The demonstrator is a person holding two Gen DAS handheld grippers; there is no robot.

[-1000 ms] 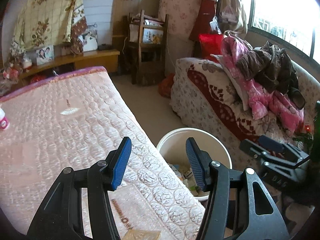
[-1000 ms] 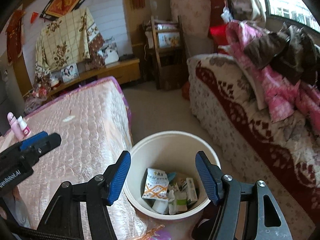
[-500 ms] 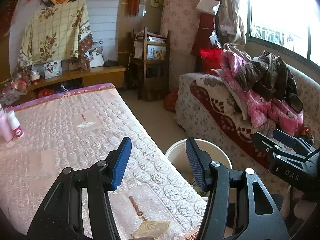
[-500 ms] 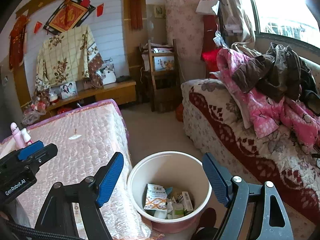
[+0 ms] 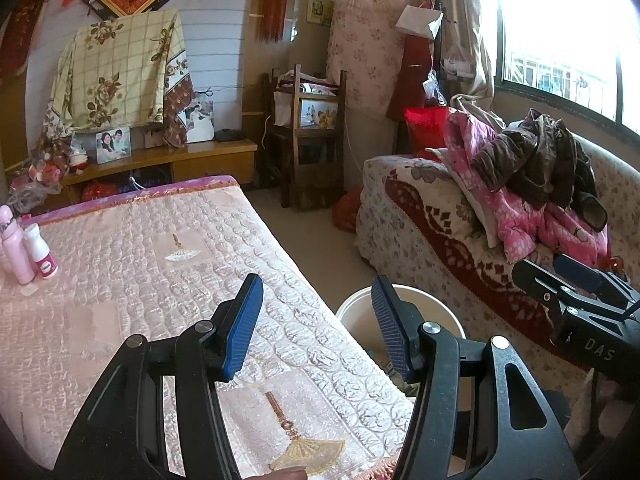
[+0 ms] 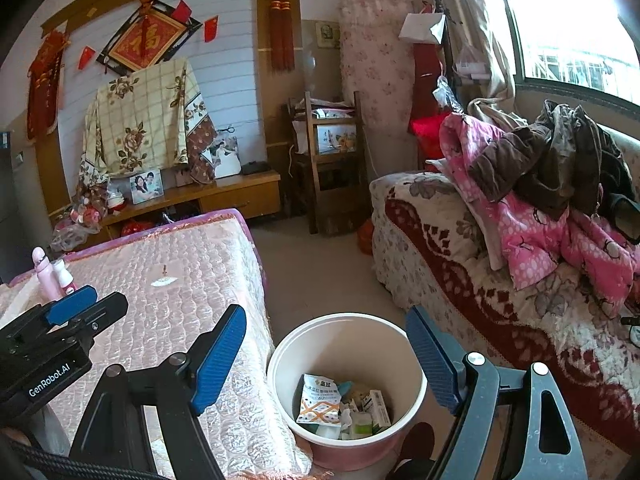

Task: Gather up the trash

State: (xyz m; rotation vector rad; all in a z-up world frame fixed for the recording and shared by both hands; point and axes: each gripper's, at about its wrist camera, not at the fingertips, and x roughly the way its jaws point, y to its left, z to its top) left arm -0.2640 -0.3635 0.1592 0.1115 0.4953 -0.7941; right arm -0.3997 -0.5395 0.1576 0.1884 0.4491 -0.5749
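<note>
A white bin with a pink base [image 6: 352, 344] stands on the floor between the bed and the sofa; several wrappers and small cartons [image 6: 320, 400] lie inside. Its rim [image 5: 356, 308] shows partly behind my fingers in the left wrist view. My left gripper [image 5: 316, 320] is open and empty above the bed's near corner, left of the bin. My right gripper [image 6: 326, 356] is open and empty, held above the bin. Each gripper shows in the other's view, the right one [image 5: 576, 304] and the left one [image 6: 64, 324].
A pink quilted bed [image 5: 120, 280] fills the left, with two pink bottles [image 5: 28, 248] at its far left. A sofa [image 6: 480, 288] with piled clothes [image 6: 552, 184] is on the right. A wooden chair [image 6: 328, 160] and low cabinet [image 6: 224, 196] stand at the back.
Both grippers have risen and tilted up, so the bin sits lower and farther in both views. The right gripper's jaws have opened wider. Nothing was picked up or dropped.
</note>
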